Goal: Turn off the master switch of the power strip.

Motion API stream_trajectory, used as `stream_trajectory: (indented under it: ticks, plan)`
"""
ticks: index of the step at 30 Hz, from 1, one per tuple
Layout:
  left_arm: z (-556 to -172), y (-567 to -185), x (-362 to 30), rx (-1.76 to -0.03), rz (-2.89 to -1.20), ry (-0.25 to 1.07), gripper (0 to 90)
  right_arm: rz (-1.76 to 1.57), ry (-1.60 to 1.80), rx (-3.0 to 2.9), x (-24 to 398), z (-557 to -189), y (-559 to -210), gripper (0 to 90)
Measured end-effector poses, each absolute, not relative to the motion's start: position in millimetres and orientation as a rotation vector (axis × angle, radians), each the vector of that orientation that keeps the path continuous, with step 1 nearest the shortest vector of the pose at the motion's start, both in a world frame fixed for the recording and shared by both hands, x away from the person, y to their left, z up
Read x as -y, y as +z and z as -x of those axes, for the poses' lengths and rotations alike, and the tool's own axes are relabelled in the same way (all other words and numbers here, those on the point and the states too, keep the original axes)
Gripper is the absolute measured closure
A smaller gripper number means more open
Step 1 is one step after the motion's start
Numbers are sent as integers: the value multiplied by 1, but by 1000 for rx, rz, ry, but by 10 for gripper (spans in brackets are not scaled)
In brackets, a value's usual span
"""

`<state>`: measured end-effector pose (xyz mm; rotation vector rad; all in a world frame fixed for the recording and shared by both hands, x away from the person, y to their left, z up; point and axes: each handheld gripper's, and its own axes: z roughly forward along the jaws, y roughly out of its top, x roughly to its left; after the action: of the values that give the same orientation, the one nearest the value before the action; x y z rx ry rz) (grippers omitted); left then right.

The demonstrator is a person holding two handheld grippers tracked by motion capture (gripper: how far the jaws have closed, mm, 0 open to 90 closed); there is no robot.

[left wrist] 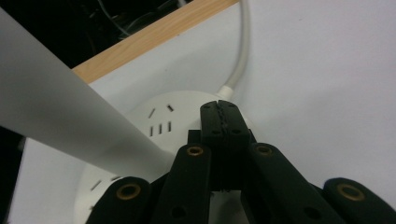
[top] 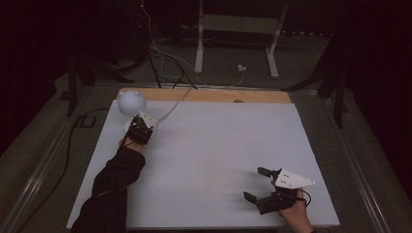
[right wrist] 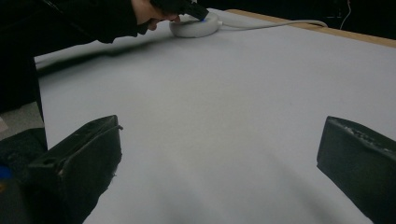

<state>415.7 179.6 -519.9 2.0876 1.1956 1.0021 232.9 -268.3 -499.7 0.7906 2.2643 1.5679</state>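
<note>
Bench (top: 209, 160), one: white sheet over a wooden top, a strip of bare wood showing along the far edge. Wide open surface lies between the two hand-held grippers; nothing stands on it there. The near edge runs just behind the right hand-held gripper, the right edge close beside it; the far left corner lies just beyond the left hand-held gripper.

Lamp, one: round white base (left wrist: 140, 126) with short dark slots on its top, a white stem (left wrist: 60, 112) rising at a slant from it, and a pale round head (top: 132, 102) that sits just beyond the left hand-held gripper in the high view. The base rests on the bench near the far left corner, directly under the left hand-held gripper's tips.

Cord (left wrist: 240, 51), one: white, leaving the base on its far side and running off over the wooden edge.

Hand-held grippers, two.
- Left hand-held gripper (left wrist: 219, 109): jaws closed together, nothing between them, tips down at the top of the lamp base beside the cord's entry; whether they press on it cannot be told. A dark sleeve (top: 114, 189) leads to it.
- Right hand-held gripper (top: 257, 183): jaws spread wide, empty, low over bare bench near the near right corner, well apart from the lamp.
</note>
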Motion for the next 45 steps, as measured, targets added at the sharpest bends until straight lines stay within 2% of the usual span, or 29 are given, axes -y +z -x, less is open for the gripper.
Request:
stream_trajectory:
  ticks: [9,18,26,31,41,45]
  plan:
    - [-416,-517,-172,-1145,-2194,1059,900,-786,1567,-2268,267,-233,-500,0]
    - [-418,-515,-170,-1108,-2278,1055,900,-781,1561,-2279,266,-232,-500,0]
    - [-420,-513,-175,-1167,-2198,990,900,-781,1561,-2281,266,-233,-501,0]
    - [-420,-507,-174,-1175,-2144,1007,900,-793,1564,-2276,267,-233,-501,0]
    - [-412,-484,-171,-1194,-2049,834,900,-797,1566,-2271,268,-234,-501,0]
    - [-409,-476,-172,-1226,-2034,806,900,-800,1566,-2267,268,-234,-501,0]
